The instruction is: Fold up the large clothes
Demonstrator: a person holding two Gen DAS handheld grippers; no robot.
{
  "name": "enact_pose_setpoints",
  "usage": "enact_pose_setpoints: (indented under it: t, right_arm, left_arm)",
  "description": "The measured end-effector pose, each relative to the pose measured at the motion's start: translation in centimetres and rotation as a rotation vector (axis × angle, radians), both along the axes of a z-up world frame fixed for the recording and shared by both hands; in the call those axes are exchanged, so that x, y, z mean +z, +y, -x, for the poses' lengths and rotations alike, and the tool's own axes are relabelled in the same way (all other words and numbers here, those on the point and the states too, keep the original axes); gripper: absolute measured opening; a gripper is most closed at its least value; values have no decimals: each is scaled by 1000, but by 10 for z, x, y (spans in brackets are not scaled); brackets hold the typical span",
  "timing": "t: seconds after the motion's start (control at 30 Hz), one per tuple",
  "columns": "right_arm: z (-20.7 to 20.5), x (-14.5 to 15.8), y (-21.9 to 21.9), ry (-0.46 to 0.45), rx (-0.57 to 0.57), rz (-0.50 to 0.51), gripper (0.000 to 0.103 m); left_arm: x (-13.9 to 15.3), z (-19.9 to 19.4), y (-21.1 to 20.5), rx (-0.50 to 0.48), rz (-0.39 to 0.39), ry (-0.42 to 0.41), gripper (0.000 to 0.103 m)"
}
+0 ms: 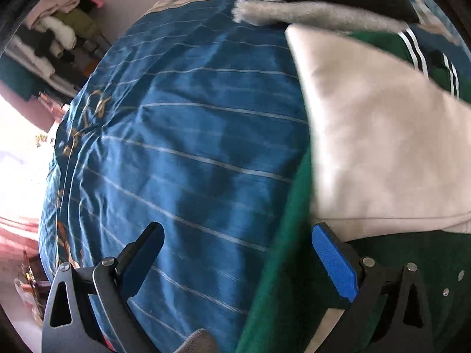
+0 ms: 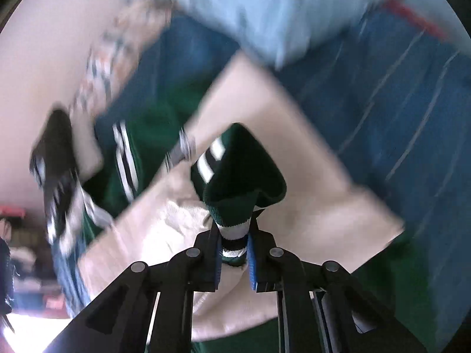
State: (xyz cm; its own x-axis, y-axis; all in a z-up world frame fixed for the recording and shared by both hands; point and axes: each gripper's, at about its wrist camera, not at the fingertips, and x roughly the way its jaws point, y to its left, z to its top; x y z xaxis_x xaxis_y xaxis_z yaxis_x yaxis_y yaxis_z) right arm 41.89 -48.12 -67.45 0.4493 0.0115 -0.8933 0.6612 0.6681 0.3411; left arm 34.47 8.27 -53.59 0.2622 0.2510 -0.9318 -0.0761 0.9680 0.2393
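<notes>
A green jacket (image 1: 282, 264) with cream sleeves (image 1: 382, 147) and striped ribbed trim lies on a blue striped bedspread (image 1: 191, 147). My left gripper (image 1: 238, 261) hangs open above the bedspread at the jacket's left edge, one blue pad (image 1: 334, 261) over the green cloth and nothing between the fingers. In the right wrist view my right gripper (image 2: 234, 253) is shut on the jacket's green ribbed cuff (image 2: 244, 176), whose striped end sits between the blue pads. The cream sleeve (image 2: 294, 161) trails away beneath it, blurred by motion.
A black and grey garment (image 1: 323, 0) hangs at the top of the left wrist view. Piled clothes (image 1: 59, 29) fill shelves at the far left beside a bright window. A pale blue cloth (image 2: 265, 6) lies on the bed (image 2: 397, 103) in the right wrist view.
</notes>
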Motion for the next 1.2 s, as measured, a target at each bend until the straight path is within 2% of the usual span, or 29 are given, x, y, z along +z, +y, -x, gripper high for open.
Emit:
enact_pose_setpoints:
  t: [0.03,0.07,0.1,0.13,0.17,0.2,0.27,0.3,0.4,0.47,0.57,0.67,0.77,0.87,0.9,0.93,0.97,1.0,1.07,1.1,1.2]
  right_arm:
    - [-4,6,-6,2,-13,40,15]
    - [-11,0,-10,40,8,24,15]
    - [-21,-17,-13,134,43,-39,19]
    - [-24,-30,-13,187,43,-90,20]
    - [-23,-39,-14,218,39,-134,25]
    - [-21,-44,-14,236,40,-156,35]
    - [-13,-40,-6,239,61,-132,46]
    - [-5,-36,-1,225,81,-118,48]
    - [8,-28,21,201,125,-110,48]
    - [20,-30,34,202,147,-149,48]
    - [34,-38,57,211,183,-250,48]
    - [51,-49,87,239,240,-352,48]
    - [64,-65,127,281,340,-508,48]
    - [80,-91,172,364,470,-691,48]
    - [88,-100,183,408,501,-718,48]
    - [95,-112,199,445,530,-726,47]
    - [97,-117,207,447,550,-724,31]
    - [101,-120,214,478,563,-639,5]
    - [101,-113,206,452,505,-540,4]
    - [101,-110,203,435,487,-523,4]
    - [103,-106,207,446,535,-594,7]
  left_arm:
    - [-4,-1,-8,-26,21,8,103]
    - [-5,3,-17,-43,15,15,103]
    - [-11,2,-27,-79,-7,36,103]
    - [-15,0,-29,-104,-7,55,103]
    - [-15,1,-34,-120,-8,64,103]
    - [-16,2,-38,-130,-26,63,103]
    - [-19,0,-40,-139,-85,65,103]
    - [-22,-3,-38,-132,-129,61,103]
    - [-32,-17,-20,-47,-186,42,103]
    - [-38,-26,-2,17,-172,48,103]
    - [-46,-29,17,89,-94,61,103]
    - [-46,-26,25,117,-46,57,103]
    - [-32,-20,26,110,-42,74,103]
    - [5,5,32,87,-28,48,103]
    - [15,15,36,84,-19,47,103]
    - [20,22,40,84,-9,53,103]
    - [27,33,46,89,-5,63,103]
    - [33,46,52,96,2,76,103]
    - [40,71,61,101,3,116,103]
    - [42,88,65,106,2,131,103]
    - [37,131,68,119,55,199,103]
